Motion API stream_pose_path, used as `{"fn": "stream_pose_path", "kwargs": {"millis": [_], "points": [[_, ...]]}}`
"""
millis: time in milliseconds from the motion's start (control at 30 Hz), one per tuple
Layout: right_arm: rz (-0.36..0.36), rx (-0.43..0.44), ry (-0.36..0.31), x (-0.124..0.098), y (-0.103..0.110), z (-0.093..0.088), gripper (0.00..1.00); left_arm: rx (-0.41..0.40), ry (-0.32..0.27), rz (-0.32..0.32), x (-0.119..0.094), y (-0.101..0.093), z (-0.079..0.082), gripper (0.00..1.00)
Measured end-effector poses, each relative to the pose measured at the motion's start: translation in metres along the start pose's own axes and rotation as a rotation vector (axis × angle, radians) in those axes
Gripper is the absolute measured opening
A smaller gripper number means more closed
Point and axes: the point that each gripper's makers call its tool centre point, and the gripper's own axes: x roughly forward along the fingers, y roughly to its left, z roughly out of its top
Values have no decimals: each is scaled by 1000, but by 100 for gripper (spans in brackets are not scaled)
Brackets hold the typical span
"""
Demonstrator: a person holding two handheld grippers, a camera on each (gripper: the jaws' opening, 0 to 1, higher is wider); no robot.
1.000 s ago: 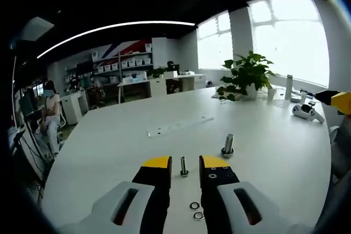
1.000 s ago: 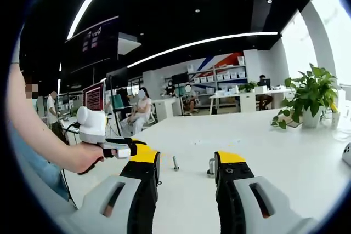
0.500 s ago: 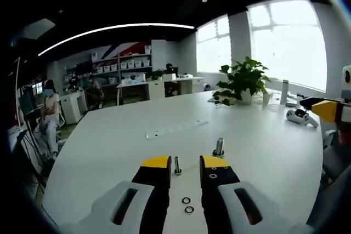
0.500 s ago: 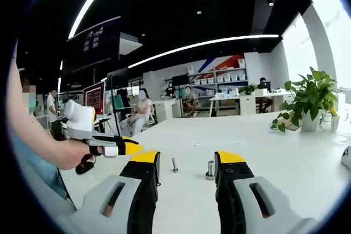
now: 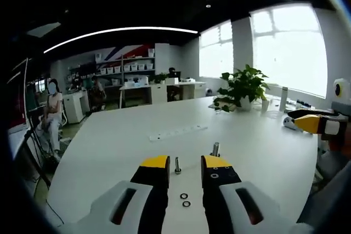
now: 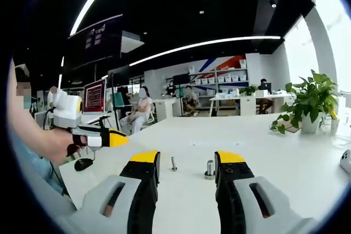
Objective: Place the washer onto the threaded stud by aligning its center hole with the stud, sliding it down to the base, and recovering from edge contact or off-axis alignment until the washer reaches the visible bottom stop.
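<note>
While the left gripper (image 5: 184,169) holds its jaws narrowly apart and empty, two washers (image 5: 185,200) lie on the white table (image 5: 109,152) between them, with a slim stud (image 5: 177,165) just beyond the tips. A thicker stud (image 5: 215,149) stands past the right jaw tip, unobstructed. The right gripper (image 6: 186,164) is wide and empty; both studs stand beyond its gap.

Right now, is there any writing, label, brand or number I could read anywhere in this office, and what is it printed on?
None can be read.
Hanging dark sign: pale lettering, too blurred to read.
Red-framed screen: some marks, too small to make out.
Shelf boxes on the back wall: no legible labels.
White table, the two studs and the washers: no markings visible.
</note>
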Motion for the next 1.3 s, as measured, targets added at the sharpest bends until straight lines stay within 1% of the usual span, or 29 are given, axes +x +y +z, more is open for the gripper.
{"fn": "stream_pose_path", "kwargs": {"millis": [167,367,500,633,733,933,1100,1300], "points": [[-12,6,-8,-1,-4,2,42,4,-18,5,-12,0,6,21],[-5,-6,1,0,-1,0,42,-12,-47,19,-23,2,14,21],[-6,-9,8,-1,-1,-2,42,-24,-50,28,-28,3,11,21],[-4,-16,9,-1,-2,-3,42,-53,-57,44,-37,5,10,21],[-7,-11,0,-1,-3,-1,42,-42,-63,44,-44,4,10,21],[-9,-13,-1,-1,-3,-1,42,-56,-75,52,-49,11,11,22],[-10,-15,-4,-1,-4,0,42,-67,-90,51,-52,10,15,22],[-11,-17,-2,-1,-4,-1,42,-69,-89,46,-55,10,11,22]]}}
